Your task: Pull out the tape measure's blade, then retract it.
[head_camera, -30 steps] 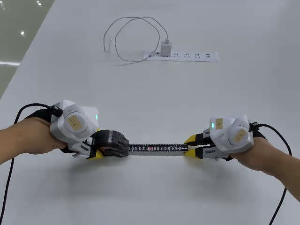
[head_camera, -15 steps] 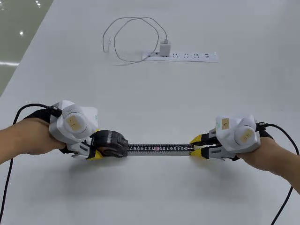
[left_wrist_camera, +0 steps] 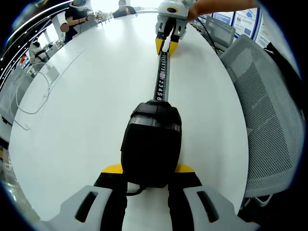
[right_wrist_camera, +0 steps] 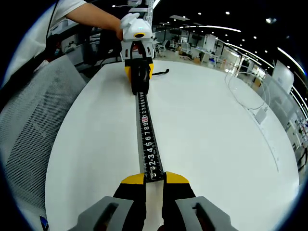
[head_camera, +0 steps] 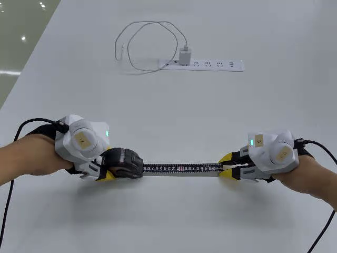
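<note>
- left gripper (head_camera: 110,168) clamped on the tape measure (head_camera: 125,161), near the table's (head_camera: 168,105) front edge
- right gripper (head_camera: 227,166) pinching the blade (head_camera: 181,168) tip, blade partly out
- retract not done yet

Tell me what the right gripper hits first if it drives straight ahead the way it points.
Likely the tape measure's black case, held in the left gripper. The right gripper points along the drawn-out blade it grips, straight at that case.
</note>
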The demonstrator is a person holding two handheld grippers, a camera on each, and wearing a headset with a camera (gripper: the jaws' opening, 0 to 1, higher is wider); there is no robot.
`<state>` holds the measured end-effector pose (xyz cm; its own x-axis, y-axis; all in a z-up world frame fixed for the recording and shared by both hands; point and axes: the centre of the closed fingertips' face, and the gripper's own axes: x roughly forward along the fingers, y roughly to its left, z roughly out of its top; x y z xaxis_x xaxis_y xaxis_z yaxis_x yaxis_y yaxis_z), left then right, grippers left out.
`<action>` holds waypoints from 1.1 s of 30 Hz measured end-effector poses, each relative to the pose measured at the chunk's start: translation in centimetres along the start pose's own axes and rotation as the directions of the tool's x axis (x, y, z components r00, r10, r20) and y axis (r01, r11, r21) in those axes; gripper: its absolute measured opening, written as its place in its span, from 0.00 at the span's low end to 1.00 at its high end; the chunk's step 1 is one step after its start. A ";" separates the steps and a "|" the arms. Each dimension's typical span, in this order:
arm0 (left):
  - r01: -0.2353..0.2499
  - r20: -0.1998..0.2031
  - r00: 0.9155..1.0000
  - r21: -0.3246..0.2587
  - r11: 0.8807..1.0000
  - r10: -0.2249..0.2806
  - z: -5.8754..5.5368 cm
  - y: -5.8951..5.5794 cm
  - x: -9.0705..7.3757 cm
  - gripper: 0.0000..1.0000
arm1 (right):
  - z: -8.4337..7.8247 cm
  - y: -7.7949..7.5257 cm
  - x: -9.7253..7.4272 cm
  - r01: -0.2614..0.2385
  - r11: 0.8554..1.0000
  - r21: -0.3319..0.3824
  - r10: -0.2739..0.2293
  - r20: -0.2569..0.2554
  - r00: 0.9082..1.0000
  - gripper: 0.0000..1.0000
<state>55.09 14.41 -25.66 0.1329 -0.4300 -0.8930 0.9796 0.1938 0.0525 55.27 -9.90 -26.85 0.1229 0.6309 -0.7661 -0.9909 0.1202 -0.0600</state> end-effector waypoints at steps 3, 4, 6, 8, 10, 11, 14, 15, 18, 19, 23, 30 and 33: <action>0.000 -0.001 1.000 0.001 1.000 0.000 0.0 0.0 0.0 0.28 | -0.2 0.0 -0.2 0.002 1.000 0.002 -0.002 -0.003 1.000 0.07; 0.000 -0.001 1.000 0.001 1.000 0.000 0.0 0.0 0.0 0.28 | -0.3 -0.1 -0.2 0.002 1.000 0.002 -0.002 -0.005 1.000 0.07; 0.000 -0.001 1.000 0.001 1.000 0.000 0.0 0.0 -0.1 0.28 | -0.4 -0.1 -0.4 0.002 1.000 0.000 -0.002 -0.008 1.000 0.07; 0.000 -0.001 1.000 0.001 1.000 0.000 0.0 0.0 0.0 0.28 | -0.5 -0.1 -0.5 0.002 1.000 -0.001 -0.002 -0.010 1.000 0.07; 0.000 0.000 1.000 0.000 1.000 0.000 0.0 0.0 0.0 0.28 | -0.7 -0.2 -0.6 0.002 1.000 -0.001 -0.002 -0.013 1.000 0.07; 0.000 0.000 1.000 0.001 1.000 0.000 0.0 0.0 0.0 0.28 | -0.7 -0.2 -0.7 0.002 1.000 -0.002 -0.002 -0.013 1.000 0.07; -0.001 0.000 1.000 0.000 1.000 0.001 0.0 0.0 0.0 0.28 | -0.9 -0.2 -0.9 0.004 1.000 -0.001 -0.004 -0.016 1.000 0.07; -0.001 0.000 1.000 0.000 1.000 0.001 0.0 0.0 0.0 0.28 | -1.0 -0.3 -1.0 0.004 1.000 0.001 -0.004 -0.018 1.000 0.07; -0.001 -0.001 1.000 0.001 1.000 0.001 0.0 0.0 -0.1 0.28 | -1.2 -0.3 -1.2 0.006 1.000 -0.001 -0.006 -0.023 1.000 0.07; -0.001 0.000 1.000 0.000 1.000 0.001 0.0 0.0 -0.1 0.28 | -1.3 -0.3 -1.3 0.006 1.000 -0.002 -0.006 -0.025 1.000 0.07; -0.002 -0.001 1.000 0.001 1.000 0.002 0.0 0.0 0.0 0.28 | -1.6 -0.4 -1.7 0.008 1.000 0.002 -0.008 -0.028 1.000 0.07; -0.002 -0.001 1.000 0.001 1.000 0.002 0.0 0.0 0.0 0.28 | -2.1 -0.5 -2.1 0.010 1.000 0.003 -0.010 -0.037 0.999 0.07; -0.003 0.000 1.000 0.001 1.000 0.003 0.0 0.0 -0.1 0.28 | -2.3 -0.5 -2.3 0.011 1.000 0.006 -0.011 -0.039 0.999 0.07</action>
<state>55.05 14.40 -25.60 0.1357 -0.4295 -0.8928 0.9794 0.1944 0.0553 55.34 -13.12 -26.53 0.1317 0.5988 -0.7900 -0.9891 0.1317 -0.0651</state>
